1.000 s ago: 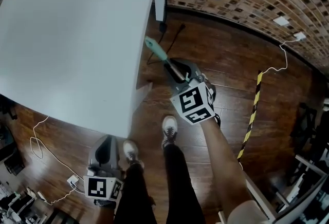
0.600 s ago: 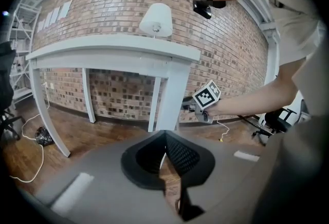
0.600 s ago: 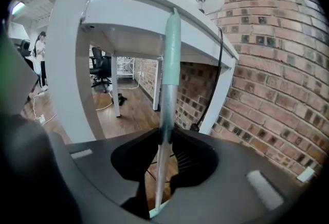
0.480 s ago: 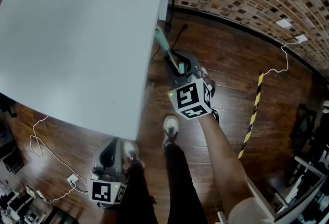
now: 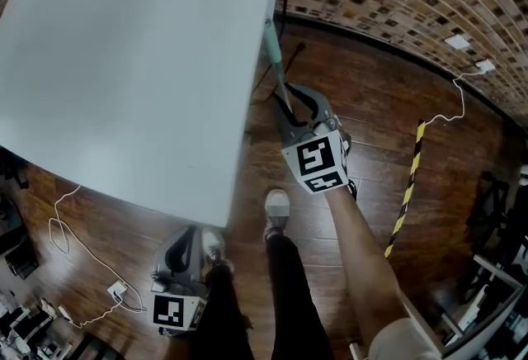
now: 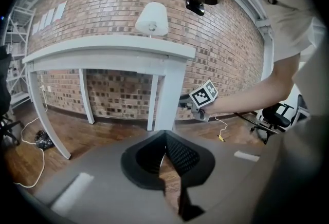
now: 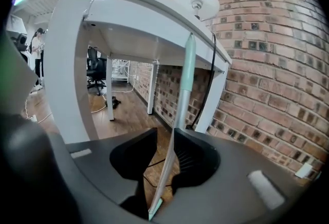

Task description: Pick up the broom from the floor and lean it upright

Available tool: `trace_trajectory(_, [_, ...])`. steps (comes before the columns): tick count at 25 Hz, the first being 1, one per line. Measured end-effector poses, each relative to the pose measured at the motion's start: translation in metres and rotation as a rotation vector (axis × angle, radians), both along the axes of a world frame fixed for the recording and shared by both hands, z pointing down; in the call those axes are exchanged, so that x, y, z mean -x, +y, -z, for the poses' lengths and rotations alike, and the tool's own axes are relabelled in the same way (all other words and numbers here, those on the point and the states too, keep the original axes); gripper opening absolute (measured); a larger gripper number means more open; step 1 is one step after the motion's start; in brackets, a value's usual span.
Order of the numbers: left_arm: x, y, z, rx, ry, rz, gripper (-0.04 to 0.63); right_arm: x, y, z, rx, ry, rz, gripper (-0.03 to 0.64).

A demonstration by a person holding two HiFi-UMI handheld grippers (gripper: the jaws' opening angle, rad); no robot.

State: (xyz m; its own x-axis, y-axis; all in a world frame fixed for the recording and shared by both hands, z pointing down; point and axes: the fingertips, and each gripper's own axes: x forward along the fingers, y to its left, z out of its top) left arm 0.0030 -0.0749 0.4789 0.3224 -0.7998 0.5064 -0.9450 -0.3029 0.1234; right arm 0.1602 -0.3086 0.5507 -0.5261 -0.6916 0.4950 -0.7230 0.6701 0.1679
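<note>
The broom's point(image 5: 277, 65) brush end shows in no view. In the head view its handle runs down behind the right gripper point(image 5: 289, 108), whose jaws are opening with the handle between them. In the right gripper view the gripper's body cuts it off. Whether its green tip touches the table point(image 5: 124, 61) cannot be told. That table is cropped at the head view's top edge.

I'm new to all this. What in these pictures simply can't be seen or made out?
- The broom's brush end. In the head view it is hidden under the right gripper and its marker cube. In the right gripper view that gripper's own body cuts it off, with the jaws opening around the handle.
- Whether the handle's tip touches the table. It is too small in the head view and unclear in the right gripper view.
</note>
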Motion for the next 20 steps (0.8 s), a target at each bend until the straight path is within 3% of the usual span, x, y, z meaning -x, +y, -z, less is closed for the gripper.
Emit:
trace_trajectory(5, [-0.007, 0.007, -0.007, 0.057, 0.015, 0.005, 0.000, -0.005, -0.001, -0.003, 0.002, -0.009, -0.023, 0.114])
trace_trajectory(11, [-0.008, 0.009, -0.008, 0.067, 0.004, -0.003, 0.000, -0.008, 0.003, -0.006, 0.002, -0.009, -0.036, 0.108])
trace_trajectory(13, [-0.005, 0.006, -0.008, 0.029, -0.023, -0.010, 0.000, -0.009, 0.007, -0.007, 0.009, -0.005, -0.032, 0.082])
trace_trajectory(15, [-0.005, 0.003, -0.007, 0.027, -0.030, -0.006, 0.000, -0.011, 0.011, -0.008, 0.029, -0.013, -0.027, 0.014])
trace_trajectory(20, [-0.010, -0.001, 0.002, 0.064, -0.007, 0.013, 0.000, -0.025, 0.030, 0.016, 0.024, -0.077, -0.063, 0.012])
